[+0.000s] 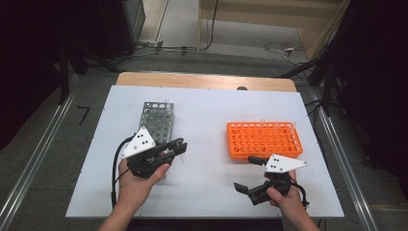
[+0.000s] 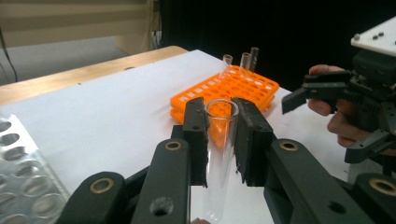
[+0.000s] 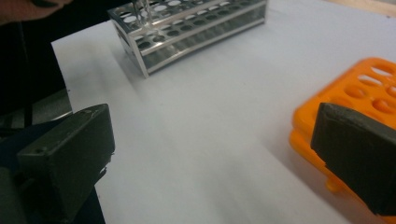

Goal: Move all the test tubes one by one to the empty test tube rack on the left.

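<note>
From above, the left gripper [image 1: 179, 146] is hovering between the steel rack [image 1: 157, 119] and the orange rack [image 1: 264, 139], the right gripper [image 1: 249, 173] gaping empty beside the orange one. Along the left gripper's jaws, a clear test tube [image 2: 221, 140] is sitting clamped, its open mouth pointing up and away, three tubes [image 2: 243, 60] standing at the orange rack's far edge. Along the right gripper's jaws, bare white table [image 3: 210, 121] is lying between the wide-apart pads [image 3: 70, 154]

From above we look down the table [image 1: 202, 192]; both gripper views (close, low) share the orange rack [image 2: 233, 84].
</note>
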### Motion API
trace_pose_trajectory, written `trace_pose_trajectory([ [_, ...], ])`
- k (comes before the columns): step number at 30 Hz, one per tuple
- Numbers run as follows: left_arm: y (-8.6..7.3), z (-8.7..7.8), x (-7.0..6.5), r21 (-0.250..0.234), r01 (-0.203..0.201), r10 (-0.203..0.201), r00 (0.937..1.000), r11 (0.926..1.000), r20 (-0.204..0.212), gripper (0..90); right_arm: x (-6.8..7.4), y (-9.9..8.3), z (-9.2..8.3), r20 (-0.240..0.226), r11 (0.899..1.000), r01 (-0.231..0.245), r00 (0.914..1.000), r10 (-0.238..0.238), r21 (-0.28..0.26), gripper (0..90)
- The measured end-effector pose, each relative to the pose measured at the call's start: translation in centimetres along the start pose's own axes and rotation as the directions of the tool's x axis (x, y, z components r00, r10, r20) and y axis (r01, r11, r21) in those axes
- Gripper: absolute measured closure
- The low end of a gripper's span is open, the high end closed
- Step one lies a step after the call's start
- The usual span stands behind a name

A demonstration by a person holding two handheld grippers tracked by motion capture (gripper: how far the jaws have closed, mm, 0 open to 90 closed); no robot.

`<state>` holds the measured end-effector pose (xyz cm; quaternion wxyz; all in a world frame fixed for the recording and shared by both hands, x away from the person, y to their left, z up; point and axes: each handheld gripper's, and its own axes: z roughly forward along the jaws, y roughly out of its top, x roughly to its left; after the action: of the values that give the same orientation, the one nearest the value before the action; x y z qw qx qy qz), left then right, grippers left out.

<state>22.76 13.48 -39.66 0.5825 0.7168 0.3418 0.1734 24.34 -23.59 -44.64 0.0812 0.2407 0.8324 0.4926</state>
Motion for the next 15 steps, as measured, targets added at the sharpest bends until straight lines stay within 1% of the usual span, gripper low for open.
trace_pose_trajectory([
  [2, 0.3, -0.1, 0.6, -0.007, 0.011, -0.011, 0.9999, 0.9999, -0.013, 75.9, -0.4, -0.4, -0.5, 0.014, 1.000, -0.009, 0.9999, 0.009, 0.000, 0.0],
  [8, 1.2, -0.4, 2.1, -0.012, 0.015, -0.015, 0.9986, 0.9998, -0.051, 75.8, -1.6, -1.1, -2.0, 0.058, 0.999, -0.032, 0.9978, 0.033, -0.008, 0.0],
  [12, 1.7, -0.5, 3.1, -0.018, 0.017, -0.019, 0.9967, 0.9997, -0.079, 75.8, -2.6, -1.4, -2.6, 0.082, 0.998, -0.056, 0.9950, 0.058, -0.026, 0.0],
  [15, 2.2, -0.5, 4.0, -0.023, 0.027, -0.029, 0.9951, 0.9994, -0.094, 75.8, -3.1, -1.6, -2.9, 0.097, 0.997, -0.069, 0.9927, 0.072, -0.035, 0.0],
])
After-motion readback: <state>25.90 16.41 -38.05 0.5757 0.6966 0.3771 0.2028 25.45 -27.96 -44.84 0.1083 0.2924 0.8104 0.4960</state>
